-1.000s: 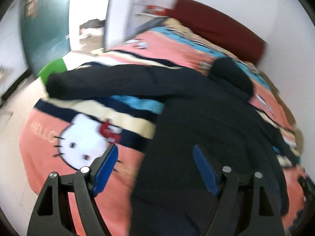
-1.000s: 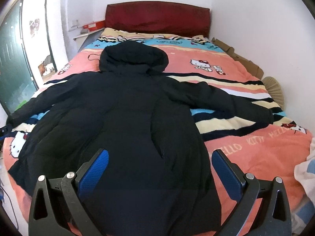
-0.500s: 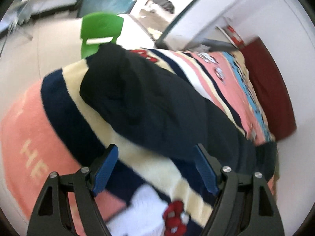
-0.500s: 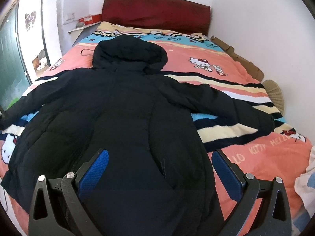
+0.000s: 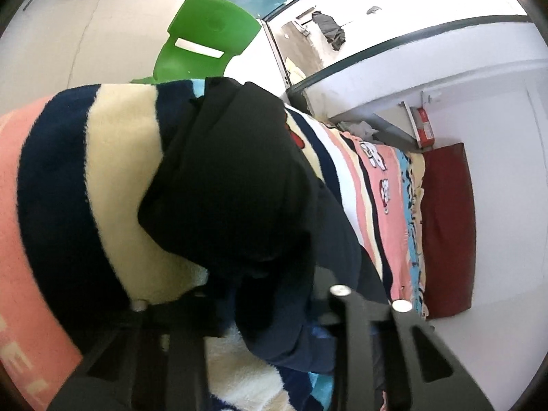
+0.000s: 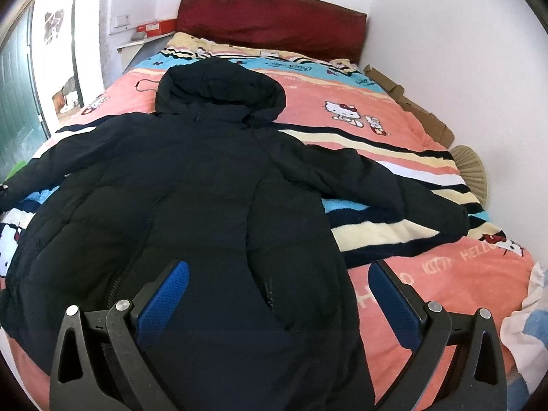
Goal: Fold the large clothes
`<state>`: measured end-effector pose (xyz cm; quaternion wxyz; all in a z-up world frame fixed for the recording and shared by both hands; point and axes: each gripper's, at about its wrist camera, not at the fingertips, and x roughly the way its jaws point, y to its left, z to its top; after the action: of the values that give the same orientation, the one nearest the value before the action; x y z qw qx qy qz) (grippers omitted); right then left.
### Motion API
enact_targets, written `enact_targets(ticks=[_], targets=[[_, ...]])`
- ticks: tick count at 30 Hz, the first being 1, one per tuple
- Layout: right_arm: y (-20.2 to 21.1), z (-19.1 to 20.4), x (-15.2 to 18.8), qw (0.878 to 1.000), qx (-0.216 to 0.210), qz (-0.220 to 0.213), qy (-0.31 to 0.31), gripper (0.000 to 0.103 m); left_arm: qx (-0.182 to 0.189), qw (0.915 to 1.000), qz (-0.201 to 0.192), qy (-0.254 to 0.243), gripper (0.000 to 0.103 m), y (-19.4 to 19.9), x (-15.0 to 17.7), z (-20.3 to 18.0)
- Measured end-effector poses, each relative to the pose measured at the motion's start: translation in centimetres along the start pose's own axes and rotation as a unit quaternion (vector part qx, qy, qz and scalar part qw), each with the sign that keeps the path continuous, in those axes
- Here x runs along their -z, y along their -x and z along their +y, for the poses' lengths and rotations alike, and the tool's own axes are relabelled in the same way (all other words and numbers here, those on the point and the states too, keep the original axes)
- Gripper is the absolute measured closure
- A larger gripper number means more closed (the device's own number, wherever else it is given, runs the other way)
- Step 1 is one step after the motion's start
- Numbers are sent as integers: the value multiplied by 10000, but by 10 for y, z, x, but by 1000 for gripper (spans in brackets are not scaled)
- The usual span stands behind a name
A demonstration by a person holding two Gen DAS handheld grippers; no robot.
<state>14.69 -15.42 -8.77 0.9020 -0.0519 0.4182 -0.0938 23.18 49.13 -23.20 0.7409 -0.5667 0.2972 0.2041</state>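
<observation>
A second ago the left gripper [image 5: 260, 294] hung wide over the coat's [image 6: 191, 205] hem; now it is at the left sleeve [image 5: 233, 185], jaws closing on the cuff. The black hooded coat lies spread on the bed [image 6: 394, 130]. The right gripper [image 6: 277, 294] hovers above the hem, jaws apart, holding nothing

Bedroom with a bed against white walls

A dark red headboard [image 6: 274, 24] stood at the far wall [image 6: 445, 34], above a bed under a pink striped cartoon blanket [image 6: 342, 96]. A green plastic chair [image 5: 205, 44] sat on the pale tiled floor [image 5: 68, 17]. Daylight came through a doorway [image 6: 65, 78] beside a green door [image 6: 17, 109].
</observation>
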Motion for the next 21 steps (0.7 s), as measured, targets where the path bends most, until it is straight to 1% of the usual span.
enact_targets(ticks=[2, 5, 10, 13, 14, 17, 19, 20, 21], targets=[[0, -1, 1, 10000, -9, 2, 13, 1, 27, 9999, -50, -144, 86, 4, 0, -6], [1, -3, 1, 10000, -57, -24, -12, 1, 69, 9983, -146, -565, 90, 15, 5, -29], [6, -8, 3, 9998, -177, -111, -42, 1, 321, 9934, -224, -1080, 93, 36, 16, -71], [10, -15, 5, 9996, -192, -190, -100, 0, 562, 9882, -198, -1414, 93, 50, 30, -104], [12, -19, 6, 9995, -191, -219, -158, 0, 627, 9855, -191, -1567, 93, 55, 36, -116], [14, -29, 9, 9990, -214, -271, -295, 0, 834, 9731, -139, -2144, 93, 70, 61, -161], [15, -34, 12, 9986, -231, -287, -368, 0, 1015, 9610, -78, -2570, 93, 79, 84, -194], [15, -36, 12, 9986, -235, -291, -387, 0, 1129, 9527, -39, -2822, 93, 84, 99, -215], [15, -39, 13, 9985, -239, -294, -406, 0, 1222, 9461, 1, -3000, 93, 87, 114, -232]])
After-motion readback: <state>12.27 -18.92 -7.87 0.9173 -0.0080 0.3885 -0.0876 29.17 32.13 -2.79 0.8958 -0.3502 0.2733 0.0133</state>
